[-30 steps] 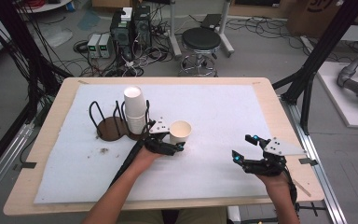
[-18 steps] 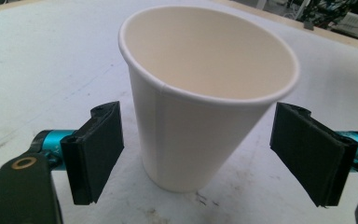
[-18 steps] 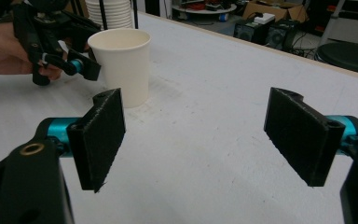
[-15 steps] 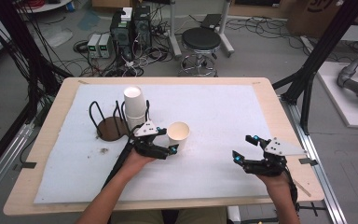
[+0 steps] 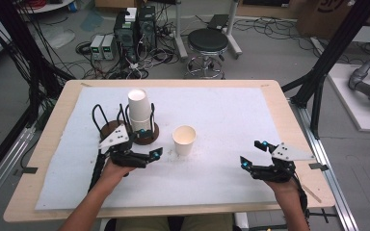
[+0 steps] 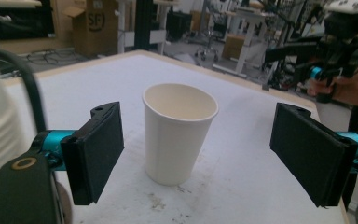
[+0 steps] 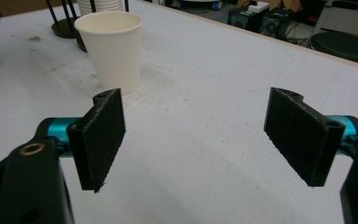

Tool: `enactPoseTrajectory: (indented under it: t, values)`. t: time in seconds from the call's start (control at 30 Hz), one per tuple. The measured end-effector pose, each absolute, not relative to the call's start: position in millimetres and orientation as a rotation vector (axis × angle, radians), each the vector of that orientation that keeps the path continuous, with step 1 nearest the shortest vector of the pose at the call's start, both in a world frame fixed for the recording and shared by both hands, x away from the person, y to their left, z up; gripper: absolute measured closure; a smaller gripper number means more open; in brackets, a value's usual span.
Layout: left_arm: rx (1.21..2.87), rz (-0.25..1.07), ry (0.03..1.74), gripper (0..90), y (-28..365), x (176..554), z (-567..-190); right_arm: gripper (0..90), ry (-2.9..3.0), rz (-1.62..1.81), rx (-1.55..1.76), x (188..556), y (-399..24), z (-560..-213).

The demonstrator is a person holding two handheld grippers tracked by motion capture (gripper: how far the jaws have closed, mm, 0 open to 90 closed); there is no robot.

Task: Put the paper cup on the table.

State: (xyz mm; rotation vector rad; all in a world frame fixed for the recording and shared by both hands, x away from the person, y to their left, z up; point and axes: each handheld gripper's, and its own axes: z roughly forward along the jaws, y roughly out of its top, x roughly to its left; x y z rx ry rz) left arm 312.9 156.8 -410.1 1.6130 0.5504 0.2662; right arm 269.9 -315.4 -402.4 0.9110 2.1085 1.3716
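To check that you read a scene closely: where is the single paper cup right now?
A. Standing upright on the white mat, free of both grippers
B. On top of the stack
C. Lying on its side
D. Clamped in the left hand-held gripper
A: the paper cup stands upright on the white mat, untouched, in front of the open left hand-held gripper.

Each of the 2 grippers, left gripper (image 5: 151, 145) and right gripper (image 5: 254, 153), is black with teal joints and flat textured pads (image 6: 100, 148). A grey three-cornered plate tops each. The forearms are unsleeved.
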Motion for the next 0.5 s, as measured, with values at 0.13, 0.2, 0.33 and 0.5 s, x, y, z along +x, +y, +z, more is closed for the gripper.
enactPoseTrajectory:
  t: [0.13, 0.2, 0.33, 0.5]
  values:
    - [1.563, 0.290, 0.568, 17.3, 179, 306, -408, 20.9, 2.110, 1.362, 0.914, 269, -315, -402]
    - [1.550, 0.315, 0.577, 17.3, 189, 303, -409, 20.9, 2.111, 1.353, 0.910, 269, -314, -402]
    - [1.538, 0.348, 0.589, 17.6, 205, 298, -410, 20.9, 2.116, 1.339, 0.922, 269, -314, -403]
    - [1.520, 0.377, 0.593, 17.7, 221, 290, -413, 20.9, 2.113, 1.333, 0.925, 268, -313, -403]
